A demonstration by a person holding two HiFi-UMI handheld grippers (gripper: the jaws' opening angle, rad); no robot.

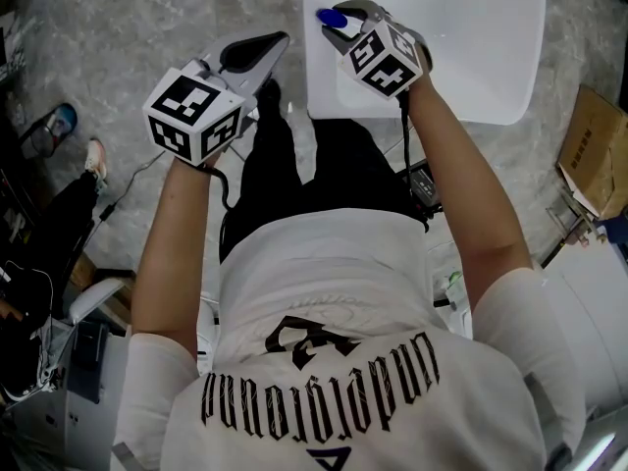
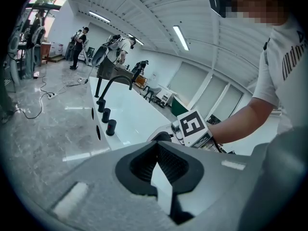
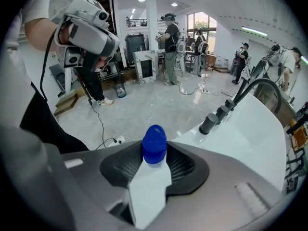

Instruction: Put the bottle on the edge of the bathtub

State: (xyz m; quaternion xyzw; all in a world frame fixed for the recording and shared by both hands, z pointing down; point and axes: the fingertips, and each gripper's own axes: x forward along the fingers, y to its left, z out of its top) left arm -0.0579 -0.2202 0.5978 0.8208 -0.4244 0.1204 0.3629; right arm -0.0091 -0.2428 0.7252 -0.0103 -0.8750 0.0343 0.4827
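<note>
Right gripper [image 1: 340,31] clamped on the blue-capped bottle [image 3: 152,170], pitched steeply down over the bathtub [image 1: 510,91] edge, arm outstretched.

In the head view the bathtub [image 1: 319,96] takes up 12 to 1 o'clock. Its flat white rim lies open on the near-left side, under the right gripper [image 1: 341,26], and the basin beyond is wide and unobstructed. In the right gripper view the rim runs toward 2 o'clock, where a row of dark knobs [image 3: 209,123] and the arched black faucet [image 3: 262,88] block that stretch. The left gripper [image 1: 275,45] hangs over open marble floor [image 1: 147,27] at 11 o'clock, just beside the tub's outer wall. A cable [image 1: 123,186] and a person's shoe [image 1: 95,155] lie at 9 o'clock. A cardboard box [image 1: 594,150] sits at 3 o'clock, well apart from the tub.
</note>
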